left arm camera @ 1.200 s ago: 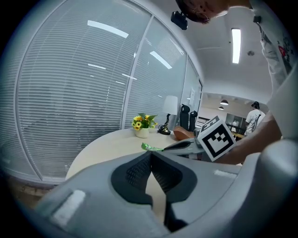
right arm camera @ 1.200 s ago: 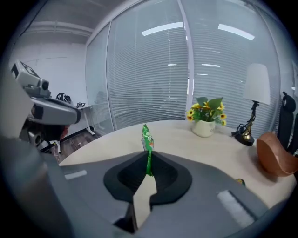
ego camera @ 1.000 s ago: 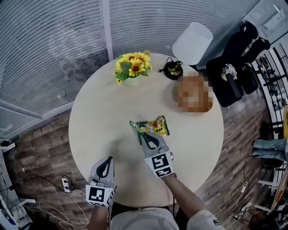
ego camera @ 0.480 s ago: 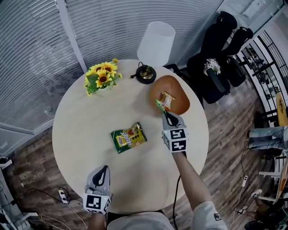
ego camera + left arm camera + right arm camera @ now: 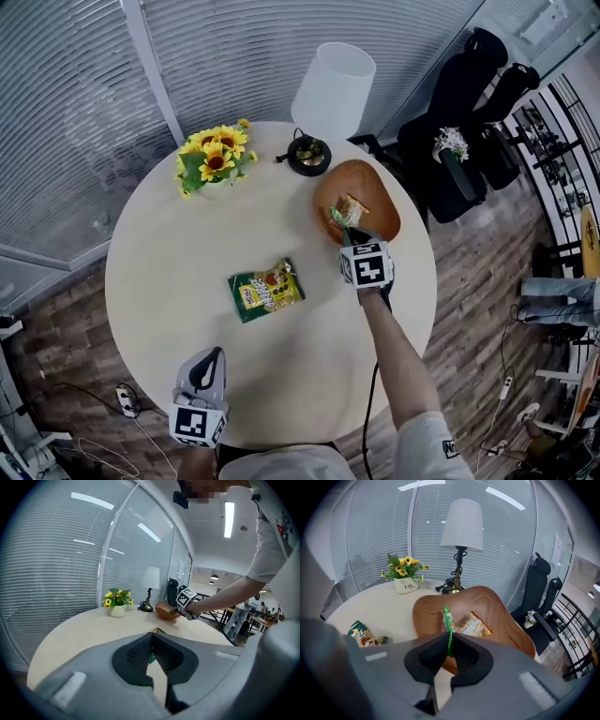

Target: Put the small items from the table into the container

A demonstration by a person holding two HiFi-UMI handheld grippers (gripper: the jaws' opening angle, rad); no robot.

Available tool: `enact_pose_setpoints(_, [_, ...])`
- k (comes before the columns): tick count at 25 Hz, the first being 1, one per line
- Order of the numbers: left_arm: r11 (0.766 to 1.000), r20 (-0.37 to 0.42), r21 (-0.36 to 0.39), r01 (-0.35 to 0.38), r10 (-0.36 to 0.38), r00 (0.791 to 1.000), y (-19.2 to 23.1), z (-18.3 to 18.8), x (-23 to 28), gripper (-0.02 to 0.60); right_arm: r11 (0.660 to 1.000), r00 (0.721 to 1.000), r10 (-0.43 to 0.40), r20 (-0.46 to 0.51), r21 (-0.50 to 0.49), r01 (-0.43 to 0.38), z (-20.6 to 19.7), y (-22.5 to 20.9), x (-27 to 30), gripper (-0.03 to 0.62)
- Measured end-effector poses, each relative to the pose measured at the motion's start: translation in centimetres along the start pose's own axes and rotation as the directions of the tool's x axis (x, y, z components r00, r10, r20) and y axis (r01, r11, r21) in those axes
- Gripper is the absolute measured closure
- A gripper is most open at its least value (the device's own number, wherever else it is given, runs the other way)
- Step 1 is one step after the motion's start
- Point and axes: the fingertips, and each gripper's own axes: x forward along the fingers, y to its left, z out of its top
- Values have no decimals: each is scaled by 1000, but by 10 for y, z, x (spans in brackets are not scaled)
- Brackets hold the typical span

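Note:
A brown wooden bowl [image 5: 373,190] stands at the table's right side with an orange snack packet [image 5: 352,207] lying in it. My right gripper [image 5: 346,234] is shut on a thin green packet [image 5: 335,217], which hangs edge-on over the bowl's near rim. In the right gripper view the green packet [image 5: 448,623] sticks up from the closed jaws above the bowl [image 5: 497,609] and beside the orange packet [image 5: 473,626]. A green and yellow snack bag [image 5: 266,290] lies mid-table. My left gripper [image 5: 213,352] is shut and empty near the front edge.
A pot of sunflowers [image 5: 215,159] stands at the back left of the round table [image 5: 159,272]. A lamp with a white shade [image 5: 332,91] and dark base [image 5: 308,155] stands behind the bowl. Black office chairs [image 5: 469,112] are beyond the table on the right.
My right gripper has carried the green packet from beside the snack bag in the middle of the table over to the bowl's near rim. The left gripper has stayed near the front edge.

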Motion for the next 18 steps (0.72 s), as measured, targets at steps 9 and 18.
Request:
enact_pose_setpoints(9, [1000,-3,3,4,-4,1000,3,-2,-5,588,999,997,-26,71,39,23,5,4,-14,510])
enact_pose_setpoints(18, [997,42,7,70,-71,997,-5,13,4,588,978,882,187,433,5,-210,23,109,-142,590])
